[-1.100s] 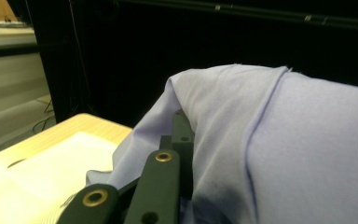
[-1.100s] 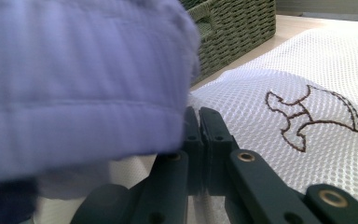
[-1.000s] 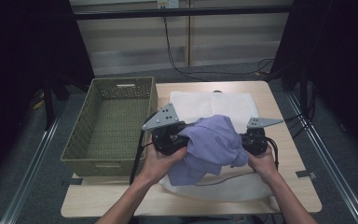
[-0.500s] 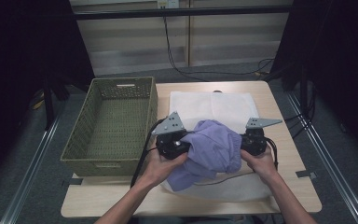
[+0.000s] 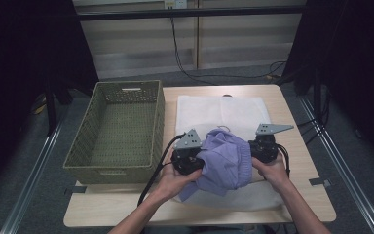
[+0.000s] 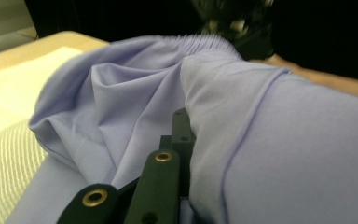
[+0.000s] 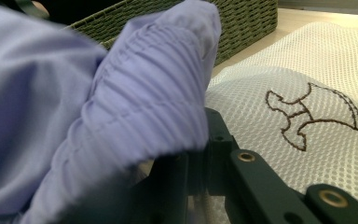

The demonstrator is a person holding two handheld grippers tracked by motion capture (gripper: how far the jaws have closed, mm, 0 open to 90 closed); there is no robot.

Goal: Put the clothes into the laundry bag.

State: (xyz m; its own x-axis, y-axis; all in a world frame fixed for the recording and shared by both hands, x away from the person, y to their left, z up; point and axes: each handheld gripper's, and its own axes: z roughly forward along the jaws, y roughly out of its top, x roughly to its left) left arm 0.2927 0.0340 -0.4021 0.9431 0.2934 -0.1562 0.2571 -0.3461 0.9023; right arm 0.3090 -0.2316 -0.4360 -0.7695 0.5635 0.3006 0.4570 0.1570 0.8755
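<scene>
Pinching lilac garment (image 5: 225, 161) from both sides, left tongs (image 5: 198, 165) clamped, right tongs (image 5: 251, 152) clamped

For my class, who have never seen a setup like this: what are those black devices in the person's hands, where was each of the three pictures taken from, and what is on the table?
A person sits at a wooden table and holds a hand-operated tool with two black jaws in each hand: the left gripper and the right gripper. No robot is involved.

The high view looks down from above. The other two come from small cameras riding on each gripper, looking along its jaws.

On the table lie a white mesh bag, with a brown stitched emblem in the right gripper view, and a green woven basket with nothing in it beside it.

Both grippers are shut on a lilac garment with a gathered elastic edge, holding it bunched between them above the bag.
</scene>
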